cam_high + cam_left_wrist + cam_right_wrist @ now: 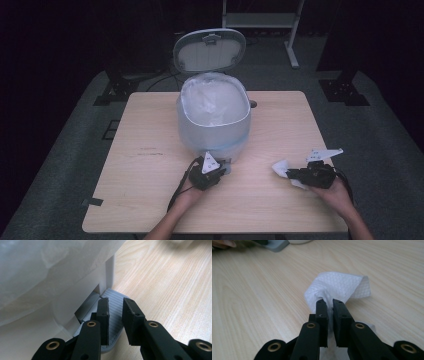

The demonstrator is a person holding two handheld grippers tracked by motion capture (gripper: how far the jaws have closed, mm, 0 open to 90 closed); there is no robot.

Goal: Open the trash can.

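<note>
Tissue (338,287) is already pinched by the right gripper (329,301); the pedal (113,312) is pressed by the clenched left gripper (116,301) (lid (209,50) up), so only the drop into the bin (214,132) remains.

No readable text, label, brand, number or sign is found in any view. A small raised mark is seen at the top of the open bin lid (210,50), too small and blurred to be read. Faint dark scuffs are seen on the tabletop (150,150); no letters can be made out of them.
</note>
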